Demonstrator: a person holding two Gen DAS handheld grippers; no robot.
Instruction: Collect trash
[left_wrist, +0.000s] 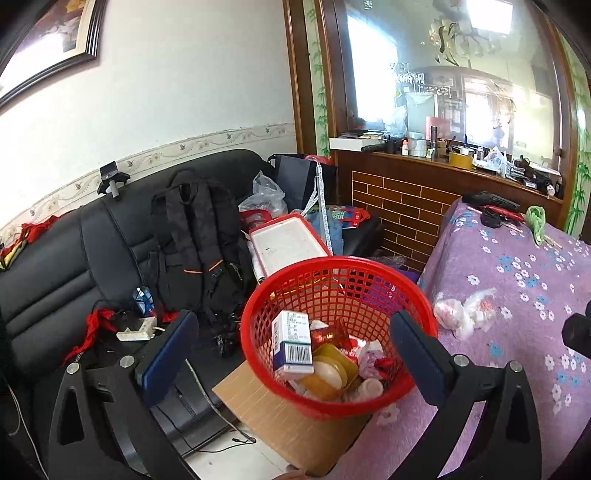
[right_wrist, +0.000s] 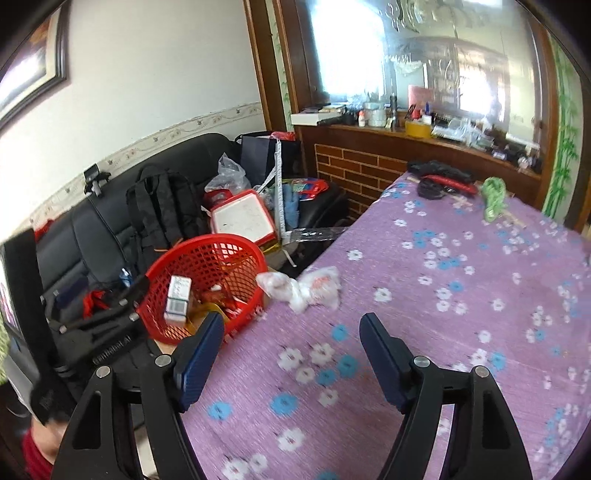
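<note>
A red mesh basket (left_wrist: 369, 280) stands beside the purple floral table, holding a white carton (left_wrist: 291, 341), yellow lids and wrappers. It also shows in the right wrist view (right_wrist: 221, 258). A crumpled white plastic wrapper (left_wrist: 463, 310) lies on the table edge next to the basket, also in the right wrist view (right_wrist: 306, 286). My left gripper (left_wrist: 295, 354) is open and empty, its fingers either side of the basket. My right gripper (right_wrist: 291, 354) is open and empty above the table, short of the wrapper.
The purple floral tablecloth (right_wrist: 461, 295) covers the table, with a green cloth (right_wrist: 493, 197) and dark objects at its far end. A black sofa (left_wrist: 92, 251) holds a backpack (left_wrist: 199, 236), bags and a white box. A cardboard sheet (left_wrist: 280, 417) lies under the basket.
</note>
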